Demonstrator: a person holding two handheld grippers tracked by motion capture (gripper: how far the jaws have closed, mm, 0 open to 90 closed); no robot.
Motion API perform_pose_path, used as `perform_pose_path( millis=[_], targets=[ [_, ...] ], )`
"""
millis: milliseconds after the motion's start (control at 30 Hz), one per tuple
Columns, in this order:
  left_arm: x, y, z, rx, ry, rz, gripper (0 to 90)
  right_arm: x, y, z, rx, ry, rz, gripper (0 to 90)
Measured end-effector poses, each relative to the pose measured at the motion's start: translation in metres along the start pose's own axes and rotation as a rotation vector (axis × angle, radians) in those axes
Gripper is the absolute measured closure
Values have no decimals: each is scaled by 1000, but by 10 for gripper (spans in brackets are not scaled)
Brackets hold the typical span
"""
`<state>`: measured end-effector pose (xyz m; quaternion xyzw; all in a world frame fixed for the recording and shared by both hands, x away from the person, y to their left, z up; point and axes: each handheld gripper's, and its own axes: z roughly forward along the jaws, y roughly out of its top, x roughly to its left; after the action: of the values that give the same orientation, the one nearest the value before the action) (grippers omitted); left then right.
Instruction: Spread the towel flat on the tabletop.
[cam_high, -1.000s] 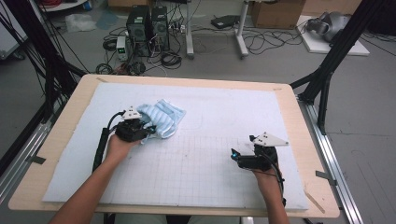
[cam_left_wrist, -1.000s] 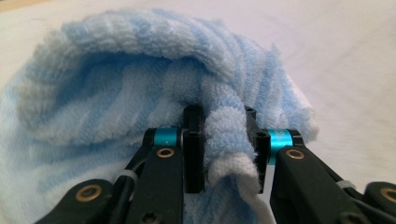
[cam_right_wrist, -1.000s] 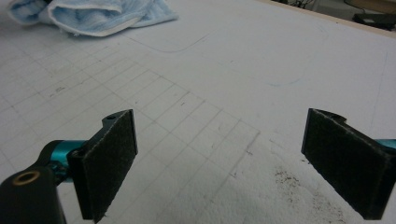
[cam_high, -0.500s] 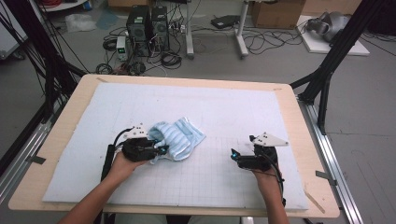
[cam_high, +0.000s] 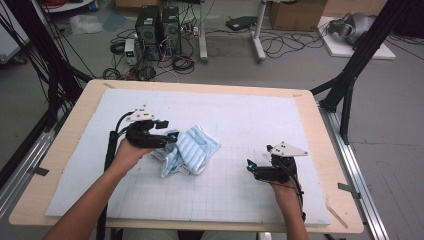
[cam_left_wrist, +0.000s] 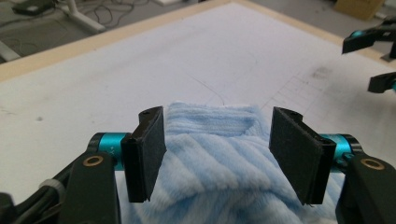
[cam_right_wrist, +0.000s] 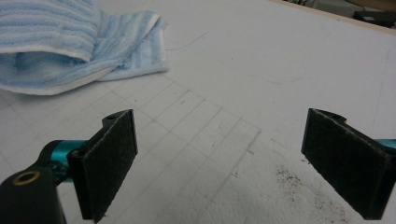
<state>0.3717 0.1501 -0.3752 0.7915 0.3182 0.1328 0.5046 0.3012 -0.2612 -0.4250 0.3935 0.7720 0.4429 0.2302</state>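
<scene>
Striped blue towel (cam_high: 186, 151) lay bunched between the spread jaws of the left gripper (cam_left_wrist: 217, 154), long axis running away from it. Its near end was cut off below those jaws. Right gripper (cam_right_wrist: 233, 163) stood wide open, well apart, holding nothing.

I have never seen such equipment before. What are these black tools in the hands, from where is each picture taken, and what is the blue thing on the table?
A person stands at a table covered by a white mat and holds a hand tool with two jaws in each hand. The high view looks down from above. The other two pictures come from small cameras riding on the tools, looking along their black jaws. The left gripper is at a crumpled blue striped towel; in its own view the jaws stand open on either side of a fold of the cloth, not squeezing it. The right gripper is open over bare mat, apart from the towel, holding nothing.
</scene>
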Motion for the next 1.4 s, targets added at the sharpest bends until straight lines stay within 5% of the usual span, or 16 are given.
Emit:
perform_pose_path(
  millis=[100,233,300,333,400,433,467,500,533,700,867,1000,1067,1200,1400],
  targets=[
    [-2,-3,21,81,-5,15,360,0,0,0,-1,2,-5,97],
    [-3,-12,42,201,65,30,307,0,-1,0,4,4,3,97],
    [-3,-12,43,201,48,48,446,0,-1,0,4,5,7,97],
    [-4,-12,42,200,36,76,725,0,-1,0,5,6,0,97],
    [-3,-11,40,183,25,92,774,1,-1,1,7,7,4,97],
    [-2,-10,37,151,19,76,798,2,-1,2,9,9,0,97],
    [3,-7,30,67,11,28,799,2,-1,3,9,12,-2,97],
    [3,-7,30,67,11,28,800,3,-1,4,12,13,-7,97],
    [10,-4,22,-18,38,-25,799,4,0,6,11,17,-11,97],
    [30,-5,9,-90,135,-79,802,10,4,17,18,49,-15,97],
    [52,-8,-4,-171,216,-163,802,25,14,38,63,109,-75,97],
    [65,-13,-3,-162,283,-186,804,32,21,50,78,150,-103,100],
    [71,-17,-3,-152,297,-205,804,37,25,58,79,184,-115,180],
    [75,-19,-3,-147,306,-207,805,48,38,83,84,284,-149,346],
    [78,-21,-3,-136,306,-207,804,63,48,116,117,309,-150,428]
  ],
)
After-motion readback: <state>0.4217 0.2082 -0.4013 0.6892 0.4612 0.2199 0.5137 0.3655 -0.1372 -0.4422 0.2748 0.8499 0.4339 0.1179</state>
